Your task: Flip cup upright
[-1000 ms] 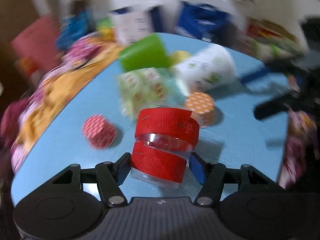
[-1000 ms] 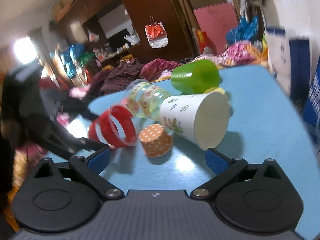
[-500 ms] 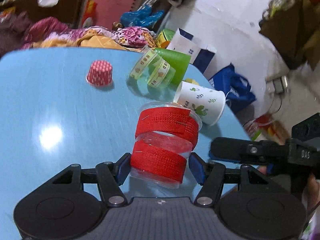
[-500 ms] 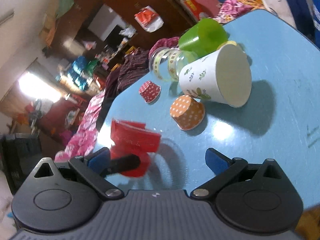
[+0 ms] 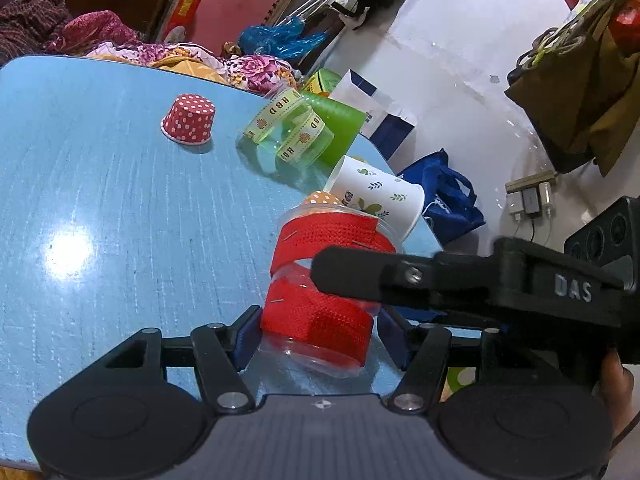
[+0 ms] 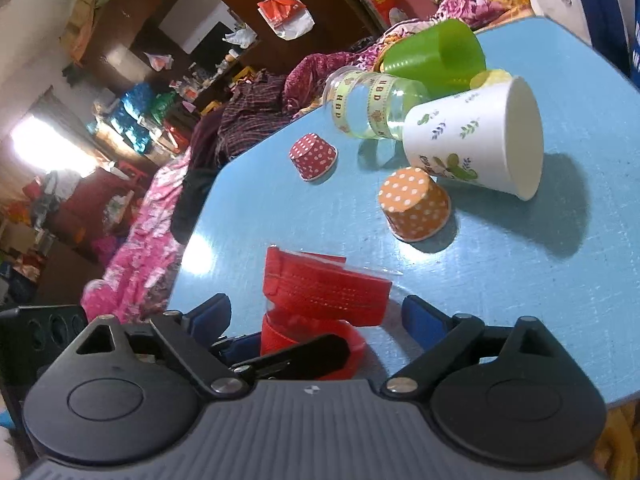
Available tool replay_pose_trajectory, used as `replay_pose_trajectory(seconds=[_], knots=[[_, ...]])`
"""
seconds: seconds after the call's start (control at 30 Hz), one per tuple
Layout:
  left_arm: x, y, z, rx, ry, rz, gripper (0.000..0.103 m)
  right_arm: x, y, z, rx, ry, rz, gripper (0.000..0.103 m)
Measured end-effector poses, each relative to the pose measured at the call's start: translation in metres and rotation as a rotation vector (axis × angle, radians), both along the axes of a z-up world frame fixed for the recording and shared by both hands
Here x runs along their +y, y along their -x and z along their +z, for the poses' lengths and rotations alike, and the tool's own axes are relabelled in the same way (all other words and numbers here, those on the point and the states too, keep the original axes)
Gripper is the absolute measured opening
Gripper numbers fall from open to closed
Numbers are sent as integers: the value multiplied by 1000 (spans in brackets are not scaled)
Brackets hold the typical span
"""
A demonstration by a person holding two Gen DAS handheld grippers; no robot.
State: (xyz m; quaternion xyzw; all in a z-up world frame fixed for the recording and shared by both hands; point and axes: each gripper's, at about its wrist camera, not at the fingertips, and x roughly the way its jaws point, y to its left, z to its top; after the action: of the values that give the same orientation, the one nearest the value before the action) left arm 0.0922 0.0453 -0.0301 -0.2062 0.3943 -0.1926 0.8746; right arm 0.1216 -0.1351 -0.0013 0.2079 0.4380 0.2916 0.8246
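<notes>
Your left gripper clamps the clear cup w/ red ribbon near its base, rim end up, over the blue table. Your right gripper has its jaws apart, flanking the same cup; one finger crosses in front of it. Behind: a white paper cup on its side and an orange dotted cup standing mouth-down.

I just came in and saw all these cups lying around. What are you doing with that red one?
The left hand-held gripper is shut on the clear cup with red ribbon, holding it mouth up over the blue table. The right hand-held gripper is open, reaching in around the same cup. The white leaf cup, green cup and ribbon-wrapped clear cup lie on their sides. The red dotted cup and orange dotted cup sit upside down.
</notes>
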Motion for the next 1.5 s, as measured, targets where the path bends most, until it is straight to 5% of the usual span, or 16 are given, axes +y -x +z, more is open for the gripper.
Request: replay_pose_trajectory(seconds=[0.33, 0.53, 0.67, 0.8, 0.93, 1.2, 1.5], knots=[[8, 5, -1, -27, -2, -15, 66, 19, -8, 7, -2, 115, 31, 71], [15, 18, -3, -46, -11, -84, 66, 23, -3, 11, -48, 135, 56, 69], [34, 52, 5, -141, 16, -113, 69, 22, 5, 16, -114, 138, 59, 69], [62, 83, 23, -299, 31, -13, 86, 24, 20, 23, -238, 179, 59, 69], [81, 97, 31, -414, 10, 81, 87, 30, 41, 23, -430, 252, 43, 69], [85, 98, 25, -492, -14, 156, 87, 46, 75, -9, -823, 379, 7, 69], [90, 102, 20, -521, 7, 202, 87, 40, 76, -29, -983, 293, -71, 69]])
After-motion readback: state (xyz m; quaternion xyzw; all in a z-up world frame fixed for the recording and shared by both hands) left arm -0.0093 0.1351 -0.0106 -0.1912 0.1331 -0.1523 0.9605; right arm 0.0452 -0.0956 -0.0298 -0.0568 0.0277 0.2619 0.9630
